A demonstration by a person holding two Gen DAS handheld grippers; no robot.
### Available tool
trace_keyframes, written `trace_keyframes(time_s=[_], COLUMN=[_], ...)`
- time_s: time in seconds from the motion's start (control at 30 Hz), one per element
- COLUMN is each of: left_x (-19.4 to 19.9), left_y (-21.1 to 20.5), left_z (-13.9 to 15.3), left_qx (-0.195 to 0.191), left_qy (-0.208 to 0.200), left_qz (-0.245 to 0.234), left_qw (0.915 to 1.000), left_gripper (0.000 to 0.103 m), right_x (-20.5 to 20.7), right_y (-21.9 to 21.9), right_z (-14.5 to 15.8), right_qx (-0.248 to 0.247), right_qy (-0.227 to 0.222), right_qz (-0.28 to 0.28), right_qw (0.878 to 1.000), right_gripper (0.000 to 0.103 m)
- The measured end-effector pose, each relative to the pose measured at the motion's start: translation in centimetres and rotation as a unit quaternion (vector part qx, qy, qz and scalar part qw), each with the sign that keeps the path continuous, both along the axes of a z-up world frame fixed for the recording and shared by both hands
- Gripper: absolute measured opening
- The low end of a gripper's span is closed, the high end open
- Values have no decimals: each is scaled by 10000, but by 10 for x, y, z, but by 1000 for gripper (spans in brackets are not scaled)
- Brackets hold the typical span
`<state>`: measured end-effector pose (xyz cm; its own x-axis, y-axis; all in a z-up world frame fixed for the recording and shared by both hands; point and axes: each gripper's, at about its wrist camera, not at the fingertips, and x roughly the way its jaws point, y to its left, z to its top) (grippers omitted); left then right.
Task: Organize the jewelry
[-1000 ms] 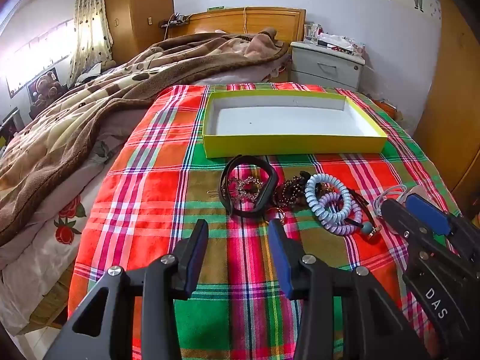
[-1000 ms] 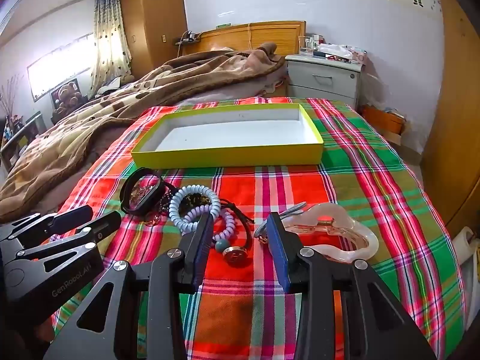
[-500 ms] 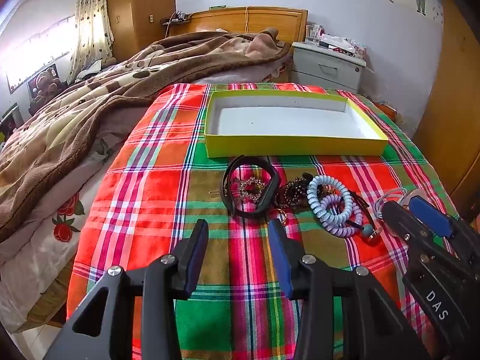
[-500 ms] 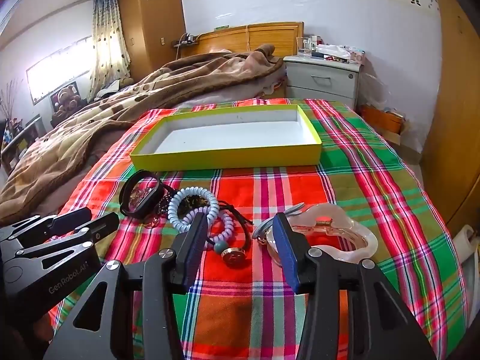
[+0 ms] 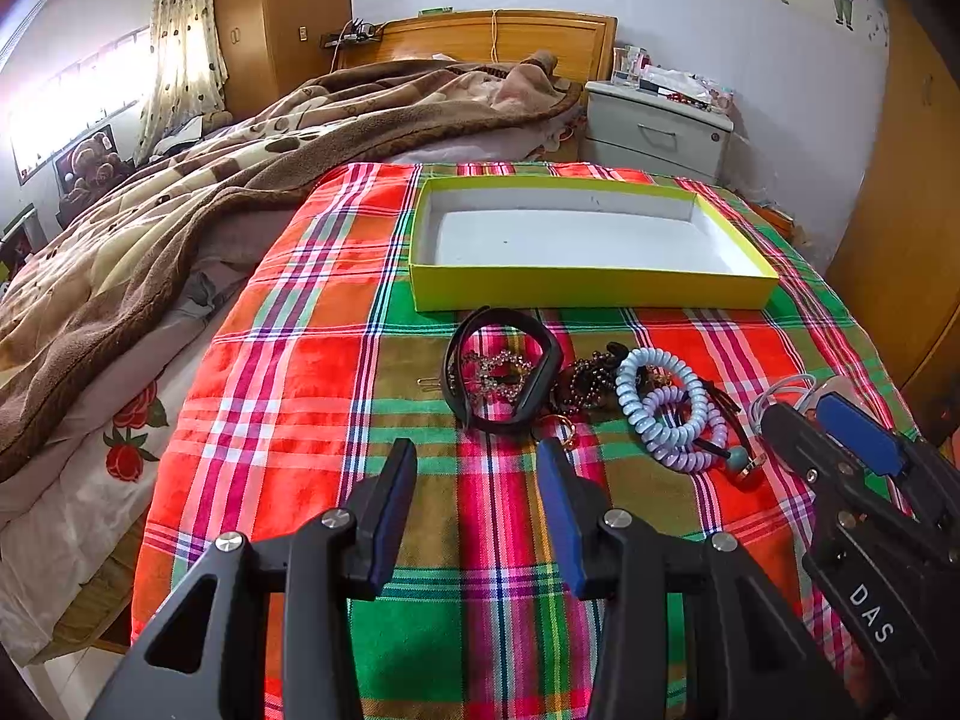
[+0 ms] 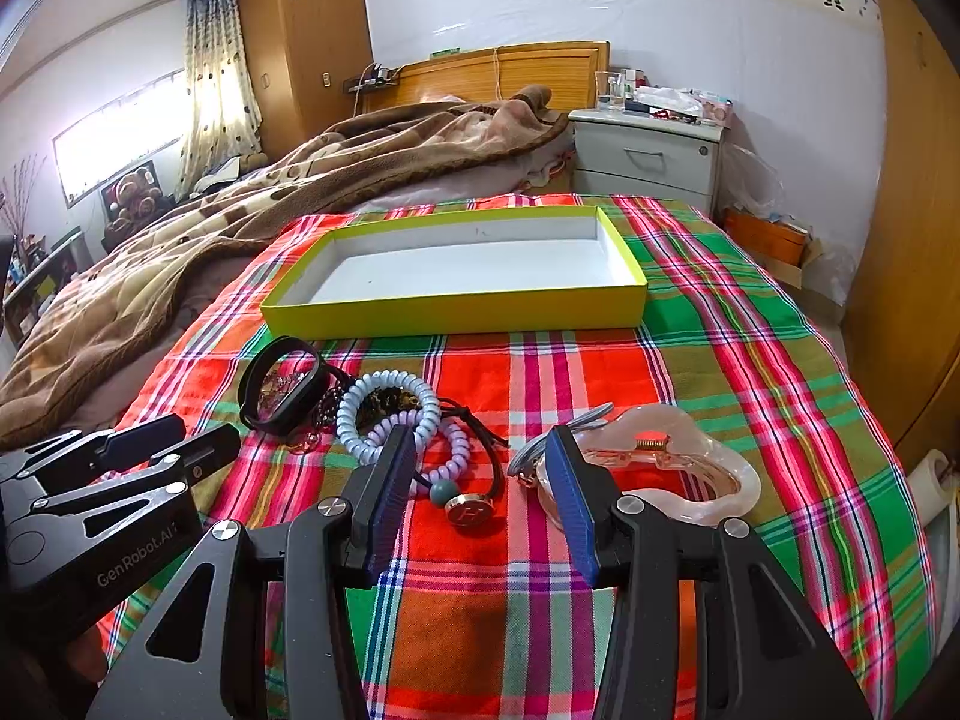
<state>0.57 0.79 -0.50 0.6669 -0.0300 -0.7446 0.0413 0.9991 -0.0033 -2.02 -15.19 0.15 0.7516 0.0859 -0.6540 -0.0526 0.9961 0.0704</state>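
Note:
A yellow-green tray (image 5: 594,291) (image 6: 456,315) with a white floor lies empty on the plaid cloth. In front of it sits a jewelry heap: a black band (image 5: 543,348) (image 6: 249,387) around a beaded piece, dark beads (image 5: 585,381), pale blue and lilac coil hair ties (image 5: 663,408) (image 6: 384,414), a round gold charm (image 6: 470,513) and a pink translucent hair claw (image 6: 666,462). My left gripper (image 5: 477,450) is open over bare cloth just short of the black band. My right gripper (image 6: 480,441) is open near the charm, holding nothing.
The plaid cloth (image 5: 300,372) covers the bed's foot; a brown blanket (image 5: 180,198) lies heaped to the left. A grey nightstand (image 6: 651,159) stands behind the tray and a wooden wardrobe (image 6: 918,240) on the right. Each gripper shows at the edge of the other's view.
My right gripper's jaws have spread wider. In the left wrist view the scene has shifted only slightly. The jewelry and the tray lie where they were.

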Motion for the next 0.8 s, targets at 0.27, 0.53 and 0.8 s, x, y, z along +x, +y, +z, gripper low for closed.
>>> trace_keyframes(time_s=[0.27,0.53,0.8], left_x=[0,0,1], left_y=[-1,0,-1], left_z=[0,-1,-1], left_qx=[-6,-13,-12], left_qy=[18,39,52], left_qz=[10,-8,-5], left_qw=[10000,10000,10000], left_gripper=[43,43,43], right_x=[1,0,1], right_y=[2,1,3], right_z=[2,1,0], right_qx=[-3,-3,-7], right_qy=[-6,-3,0], right_qz=[2,5,7], right_qw=[10000,10000,10000], right_gripper=[46,46,46])
